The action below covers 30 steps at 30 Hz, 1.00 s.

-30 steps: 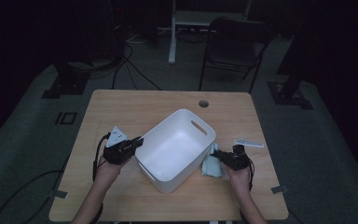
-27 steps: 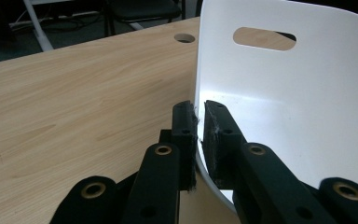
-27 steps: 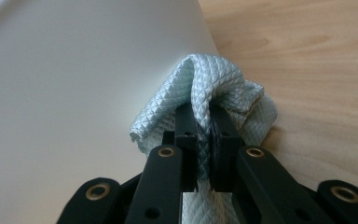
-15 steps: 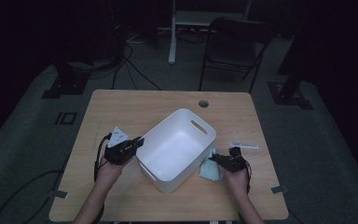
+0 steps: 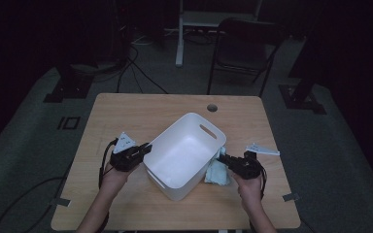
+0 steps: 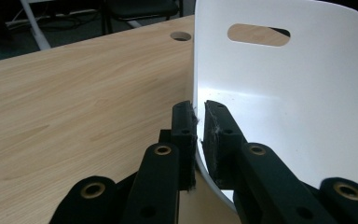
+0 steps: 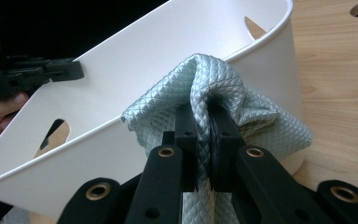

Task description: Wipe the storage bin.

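While the left tool (image 5: 144, 147) clamps the near rim of a white plastic basket (image 5: 184, 155), one jaw inside the wall and one outside, the right tool (image 5: 223, 158) pinches a bunched fold of pale blue quilted cloth (image 5: 215, 171) tight between its closed jaws. That left-hand grip looks meant to steady the basket, which sits at an angle in the middle of the wooden counter (image 5: 126, 116). Hanging against the basket's outer right wall, the cloth has its gathered top about level with the rim and has yet to go over it. The wall itself is what stands in the way. Elsewhere the counter bears only a round cable hole (image 5: 212, 107); a dark chair (image 5: 245, 43) and trailing cables lie beyond on the floor.
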Each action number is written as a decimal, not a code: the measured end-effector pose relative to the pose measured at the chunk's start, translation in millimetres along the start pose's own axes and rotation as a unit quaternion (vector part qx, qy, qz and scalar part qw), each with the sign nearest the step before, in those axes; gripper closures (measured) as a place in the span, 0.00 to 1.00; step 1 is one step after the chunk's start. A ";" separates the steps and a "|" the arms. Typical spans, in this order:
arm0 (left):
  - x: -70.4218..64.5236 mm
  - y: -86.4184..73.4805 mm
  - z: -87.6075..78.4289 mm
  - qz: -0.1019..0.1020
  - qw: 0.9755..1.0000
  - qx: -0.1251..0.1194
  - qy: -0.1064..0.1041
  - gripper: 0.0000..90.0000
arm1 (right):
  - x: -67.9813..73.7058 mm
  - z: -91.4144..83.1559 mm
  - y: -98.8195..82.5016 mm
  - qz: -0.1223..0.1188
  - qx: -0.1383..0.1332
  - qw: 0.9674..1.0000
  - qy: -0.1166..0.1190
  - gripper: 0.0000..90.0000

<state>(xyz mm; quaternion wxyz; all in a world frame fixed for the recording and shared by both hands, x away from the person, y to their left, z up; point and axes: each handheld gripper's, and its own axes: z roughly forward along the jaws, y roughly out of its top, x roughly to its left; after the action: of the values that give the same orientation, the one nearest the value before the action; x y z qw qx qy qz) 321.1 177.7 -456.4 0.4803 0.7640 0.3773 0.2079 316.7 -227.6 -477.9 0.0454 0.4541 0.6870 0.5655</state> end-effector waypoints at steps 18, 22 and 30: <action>-1.0 1.4 0.9 0.012 1.000 0.003 0.000 0.92 | -21.8 20.1 -14.5 0.018 0.027 0.999 -0.035 0.94; -1.1 1.6 1.4 0.013 1.000 0.003 0.000 0.92 | -26.9 24.7 -18.4 0.026 0.035 0.998 -0.041 0.94; -1.6 1.7 2.4 0.012 1.000 0.000 0.002 0.92 | -35.2 33.7 -26.2 0.033 0.055 0.997 -0.052 0.94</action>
<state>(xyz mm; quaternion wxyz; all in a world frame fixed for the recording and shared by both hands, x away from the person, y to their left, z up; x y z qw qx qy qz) 322.3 174.6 -455.9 0.4771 0.7682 0.3690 0.2147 341.6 -225.2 -527.2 0.0375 0.5070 0.6988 0.5032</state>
